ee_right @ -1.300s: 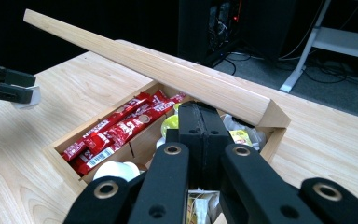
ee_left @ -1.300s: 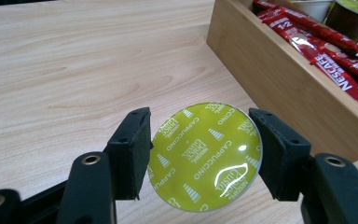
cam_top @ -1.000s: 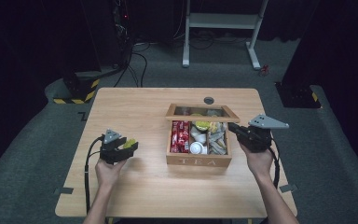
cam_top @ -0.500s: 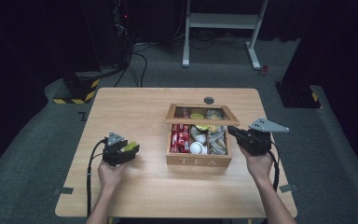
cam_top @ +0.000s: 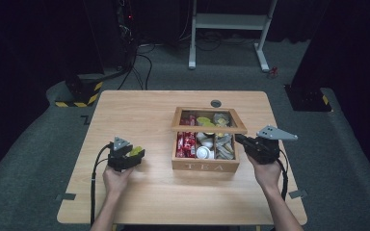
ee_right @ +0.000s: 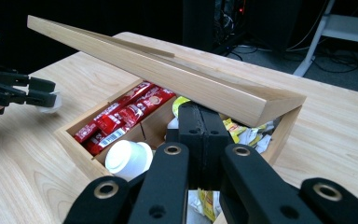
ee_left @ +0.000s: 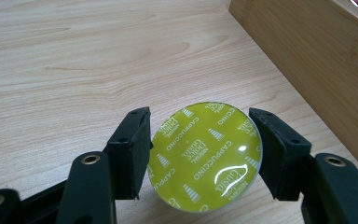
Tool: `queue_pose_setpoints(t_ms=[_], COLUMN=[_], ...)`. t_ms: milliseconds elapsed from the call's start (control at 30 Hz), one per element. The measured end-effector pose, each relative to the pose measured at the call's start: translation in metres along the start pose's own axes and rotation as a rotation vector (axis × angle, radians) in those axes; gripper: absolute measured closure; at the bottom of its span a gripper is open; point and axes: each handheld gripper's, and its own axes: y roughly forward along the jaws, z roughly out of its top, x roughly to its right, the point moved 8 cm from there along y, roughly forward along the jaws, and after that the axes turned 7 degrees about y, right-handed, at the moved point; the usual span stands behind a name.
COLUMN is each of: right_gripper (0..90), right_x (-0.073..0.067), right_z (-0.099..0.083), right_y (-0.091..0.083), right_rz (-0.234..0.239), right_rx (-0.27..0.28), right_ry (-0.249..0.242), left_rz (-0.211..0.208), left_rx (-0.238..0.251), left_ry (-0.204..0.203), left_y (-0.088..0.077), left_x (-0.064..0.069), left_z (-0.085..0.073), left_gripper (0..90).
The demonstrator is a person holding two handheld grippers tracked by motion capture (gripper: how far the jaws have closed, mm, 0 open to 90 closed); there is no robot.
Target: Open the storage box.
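Cappuccino capsule (ee_left: pixel 205 156), lime-green foil face up, sits clamped between the pads of the left gripper (cam_top: pixel 134 155), low over the desk (cam_top: pixel 139 115) toward its left front part, well apart from the tea box (cam_top: pixel 207 166) that stands nearer the right edge. The right gripper (ee_right: pixel 204 128) has its jaws pressed together with nothing between them, and its tip is tucked under the raised lid (ee_right: pixel 168 74), seemingly propping it open. My reading is that the capsule has been lifted out of the box and is about to be set down, or is being carried toward the box; which of the two cannot be told. Either way the next move calls for a level, slow travel of the left hand so the shallow capsule does not tip or slip out of the grip, while the right hand keeps the lid from dropping. Inside the box, red sachets (ee_right: pixel 121 116) and a white capsule (ee_right: pixel 128 158) can be made out, but the rear compartments lie behind the glass of the lid in the high view and are blurred. Whether the green capsule touches the desk is hidden by the jaws.
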Motion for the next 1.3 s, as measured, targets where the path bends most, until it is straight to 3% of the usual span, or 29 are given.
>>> queue_pose_setpoints(t_ms=[800,967,1133,1300], right_gripper=[89.9,89.9,89.9,89.9], right_x=[-0.001,-0.001,-0.001,-0.001], right_z=[-0.014,-0.016,-0.017,-0.018], right_y=[0.001,0.001,0.001,0.001], right_rz=[0.007,0.011,0.010,0.010], right_rx=[-0.018,-0.014,-0.019,-0.019], right_ry=[0.015,0.020,0.017,0.018], left_rz=[0.003,-0.007,-0.009,-0.017], left_rx=[-0.054,-0.042,-0.037,-0.022], left_ry=[0.032,0.001,-0.002,-0.020], left_y=[0.017,0.016,0.016,0.012], left_x=[0.006,0.004,0.004,0.003], left_z=[-0.009,-0.011,-0.011,-0.011], left_gripper=[41.2,41.0,40.2,33.6])
